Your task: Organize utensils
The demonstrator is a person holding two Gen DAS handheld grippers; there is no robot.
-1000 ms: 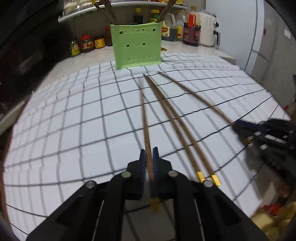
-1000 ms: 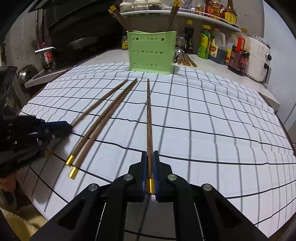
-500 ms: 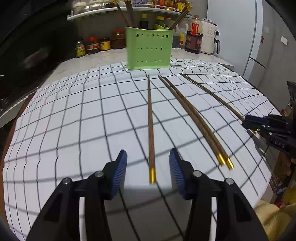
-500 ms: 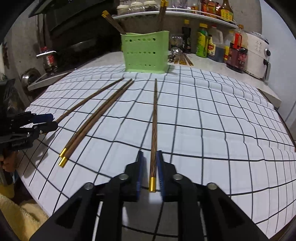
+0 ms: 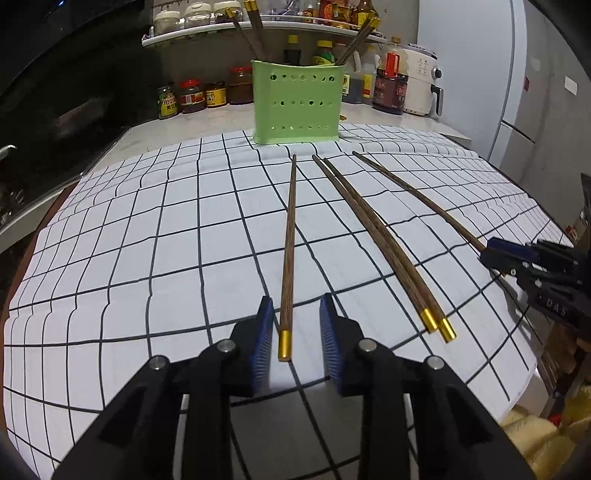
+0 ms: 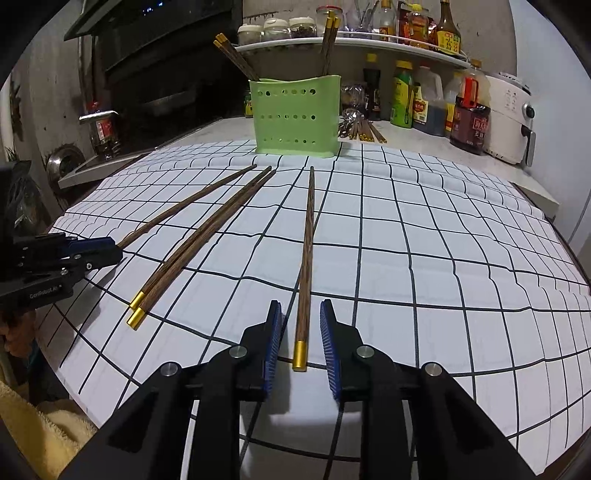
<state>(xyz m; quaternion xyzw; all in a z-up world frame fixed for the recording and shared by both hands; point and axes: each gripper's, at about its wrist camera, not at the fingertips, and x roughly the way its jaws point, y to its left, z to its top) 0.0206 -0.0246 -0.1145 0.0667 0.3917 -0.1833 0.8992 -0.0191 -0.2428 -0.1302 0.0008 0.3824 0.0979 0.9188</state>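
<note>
Overhead, little light reaches this kitchen; the counter [image 5: 122,155] is pale stone, and most of it is covered by a white cloth with a black grid [image 5: 147,229] that lies slightly rippled. A green perforated plastic utensil holder [image 5: 297,103] stands at the far edge of the cloth and serves as the landmark. Several gold-tipped brown chopsticks already stand inside it, leaning out to both sides.

Four long brown wooden chopsticks with gold caps lie on the cloth in front of the holder, thin ends pointing toward it. The leftmost chopstick [image 5: 288,240] lies between the fingers of the left gripper [image 5: 295,343]; the jaws are closing, yet the blue pads stand apart from the wood on both sides. A touching pair of chopsticks [image 5: 373,236] lies to the right of it. The rightmost chopstick [image 6: 306,258] lies between the fingers of the right gripper [image 6: 301,339], whose jaws are parted with gaps on either side of the stick.

Behind the holder, a curved white wall shelf [image 5: 207,35] carries jars and bottles. Left of the holder, red-lidded sauce jars [image 5: 192,96] sit on the counter; right of it stand dark sauce bottles [image 5: 389,88] and a white air fryer [image 5: 423,85]. Loose cutlery and chopsticks [image 6: 360,129] lie just beside the holder's right side. A dark cooker hood and stove area fills the room to the holder's left.
</note>
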